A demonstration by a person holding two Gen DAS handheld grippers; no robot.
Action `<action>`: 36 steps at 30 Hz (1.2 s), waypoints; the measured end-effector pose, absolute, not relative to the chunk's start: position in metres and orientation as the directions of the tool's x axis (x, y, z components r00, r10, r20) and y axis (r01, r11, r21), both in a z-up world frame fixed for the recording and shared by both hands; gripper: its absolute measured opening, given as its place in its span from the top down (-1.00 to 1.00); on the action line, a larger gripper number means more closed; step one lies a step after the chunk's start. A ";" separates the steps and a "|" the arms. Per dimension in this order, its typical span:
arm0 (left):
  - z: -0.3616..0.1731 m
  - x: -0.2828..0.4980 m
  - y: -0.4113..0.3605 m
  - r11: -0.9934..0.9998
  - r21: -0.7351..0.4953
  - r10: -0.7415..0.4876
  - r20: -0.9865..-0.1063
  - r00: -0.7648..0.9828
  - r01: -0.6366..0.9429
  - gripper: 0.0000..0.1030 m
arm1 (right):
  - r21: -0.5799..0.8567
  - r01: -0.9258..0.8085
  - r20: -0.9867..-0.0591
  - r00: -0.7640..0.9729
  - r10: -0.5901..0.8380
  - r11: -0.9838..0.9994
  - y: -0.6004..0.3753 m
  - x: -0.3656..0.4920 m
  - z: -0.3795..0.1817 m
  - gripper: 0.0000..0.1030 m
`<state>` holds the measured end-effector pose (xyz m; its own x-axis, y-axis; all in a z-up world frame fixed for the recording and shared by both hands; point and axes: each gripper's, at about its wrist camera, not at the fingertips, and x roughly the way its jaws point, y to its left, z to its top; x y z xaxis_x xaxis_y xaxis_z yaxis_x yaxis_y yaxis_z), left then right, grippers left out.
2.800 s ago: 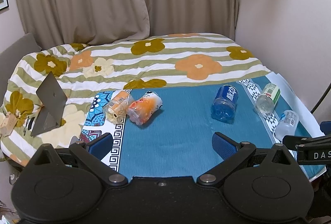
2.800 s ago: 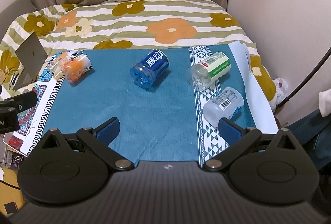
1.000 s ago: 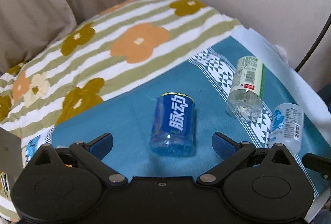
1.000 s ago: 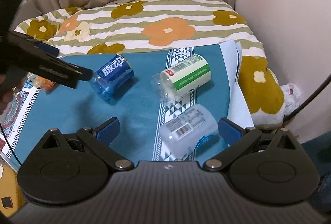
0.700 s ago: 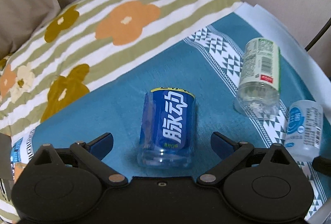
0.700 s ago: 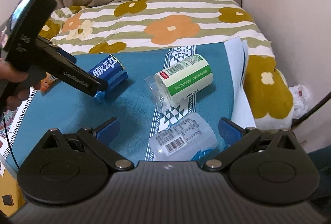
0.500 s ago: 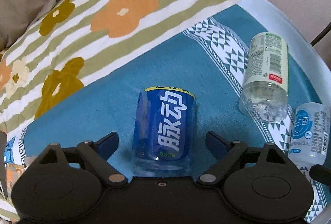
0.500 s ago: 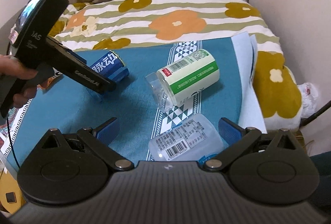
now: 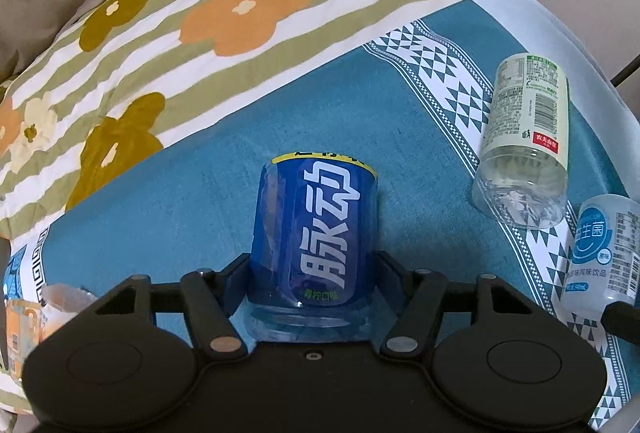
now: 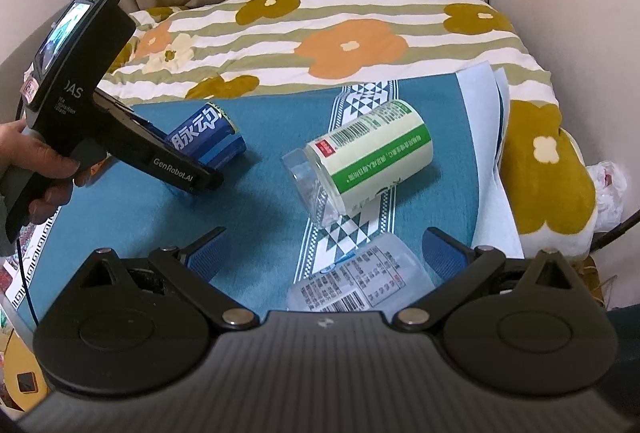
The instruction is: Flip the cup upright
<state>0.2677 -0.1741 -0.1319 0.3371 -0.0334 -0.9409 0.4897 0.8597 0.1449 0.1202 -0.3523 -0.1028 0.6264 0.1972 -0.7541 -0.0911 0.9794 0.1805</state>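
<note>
Now blue cup (image 9: 316, 233) between left fingers (image 9: 386, 273).

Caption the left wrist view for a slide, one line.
Left gripper shut on the blue cup lying sideways on the teal cloth, two clear cups beside.

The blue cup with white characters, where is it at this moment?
In the left wrist view the blue cup lies on its side on the teal cloth, between the fingers of the left gripper, left of the green-labelled cup.

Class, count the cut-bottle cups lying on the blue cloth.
4 visible: blue cup in the left gripper, green-label cup mid-cloth, white-label cup nearest the right gripper, orange cup at far left, mostly hidden.
</note>
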 end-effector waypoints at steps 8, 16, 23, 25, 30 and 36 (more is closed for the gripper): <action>-0.103 0.243 -0.148 0.904 0.109 -0.055 -0.929 0.365 0.414 -0.34 | 0.171 -0.115 -0.744 0.636 0.205 0.978 -0.341 0.117 -0.090 -1.00; -0.088 0.198 -0.113 0.961 0.027 -0.082 -0.922 0.378 0.275 -0.34 | 0.170 -0.133 -0.746 0.631 0.215 0.976 -0.319 0.106 -0.073 -1.00; -0.104 0.153 -0.098 0.987 -0.051 -0.101 -0.935 0.339 0.153 -0.34 | 0.166 -0.164 -0.744 0.627 0.233 0.972 -0.299 0.094 -0.067 -1.00; -0.110 0.145 -0.096 0.990 -0.057 -0.099 -0.938 0.333 0.132 -0.34 | 0.169 -0.175 -0.744 0.622 0.242 0.970 -0.295 0.091 -0.068 -1.00; -0.124 0.137 -0.097 0.993 -0.065 -0.094 -0.941 0.325 0.101 -0.34 | 0.164 -0.203 -0.756 0.603 0.255 0.965 -0.288 0.085 -0.073 -1.00; -0.134 0.134 -0.099 0.994 -0.055 -0.083 -0.943 0.322 0.096 -0.34 | 0.156 -0.215 -0.768 0.588 0.256 0.964 -0.287 0.081 -0.081 -1.00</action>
<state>0.1344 -0.0988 -0.1335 0.3222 -0.0828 -0.9430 0.0958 0.9939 -0.0545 0.0807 -0.2866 -0.0806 0.5878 0.2557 -0.7675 -0.2153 0.9640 0.1563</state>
